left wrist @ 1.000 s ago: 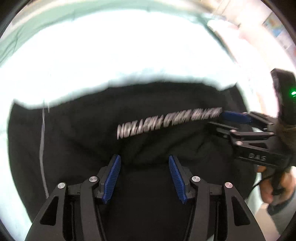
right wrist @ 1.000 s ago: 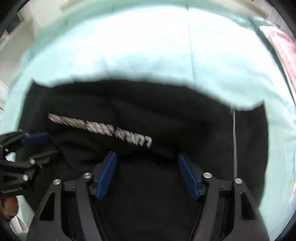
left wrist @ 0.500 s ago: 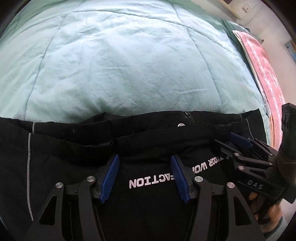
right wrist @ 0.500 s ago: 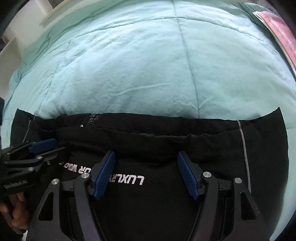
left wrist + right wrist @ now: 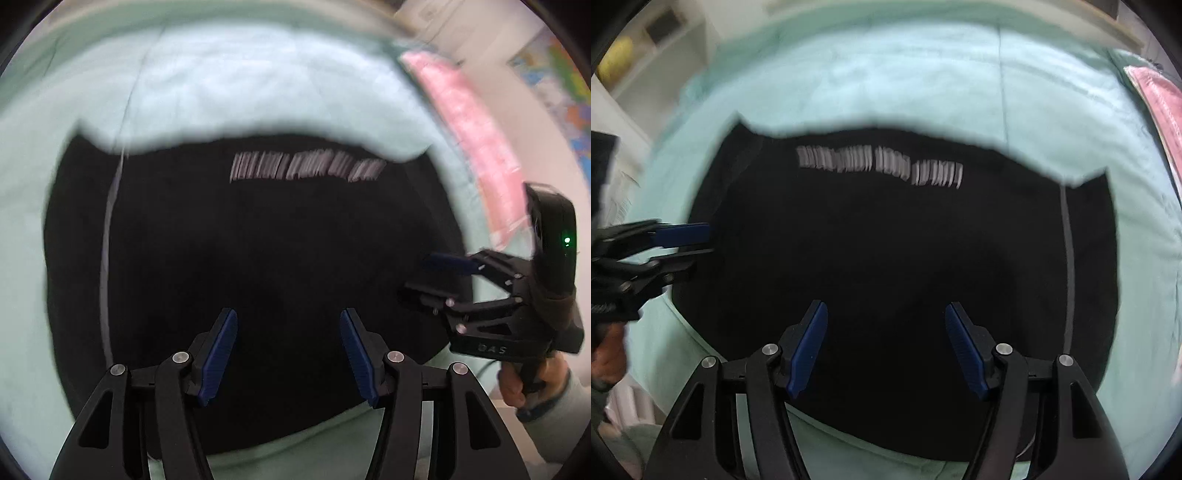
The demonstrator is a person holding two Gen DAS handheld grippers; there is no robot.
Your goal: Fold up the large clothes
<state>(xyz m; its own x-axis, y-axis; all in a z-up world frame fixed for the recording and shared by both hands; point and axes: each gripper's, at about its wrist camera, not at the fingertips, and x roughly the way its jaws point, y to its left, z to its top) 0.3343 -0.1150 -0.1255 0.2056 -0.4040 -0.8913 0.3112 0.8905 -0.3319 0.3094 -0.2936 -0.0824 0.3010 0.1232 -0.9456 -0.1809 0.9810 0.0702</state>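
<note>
Black garment (image 5: 258, 258) spread flat on a pale mint quilt (image 5: 240, 81), folded into a broad block, with a thin grey stripe (image 5: 107, 240) running down 1 side. White lettering (image 5: 306, 170) near the far edge, smeared by motion blur, unreadable in both views. Left gripper (image 5: 288, 350) released, blue pads wide apart, nothing between them, hovering above the near part of the cloth. Right gripper (image 5: 886, 347) likewise spread and empty. Near hem hidden behind the gripper frames. Cannot tell whether the fingertips touch the fabric. Pink bedding (image 5: 476, 147) at the right edge, blurred and cut off by the lens rim. Shelving (image 5: 653, 55) at far left of the right wrist view, hazy.
</note>
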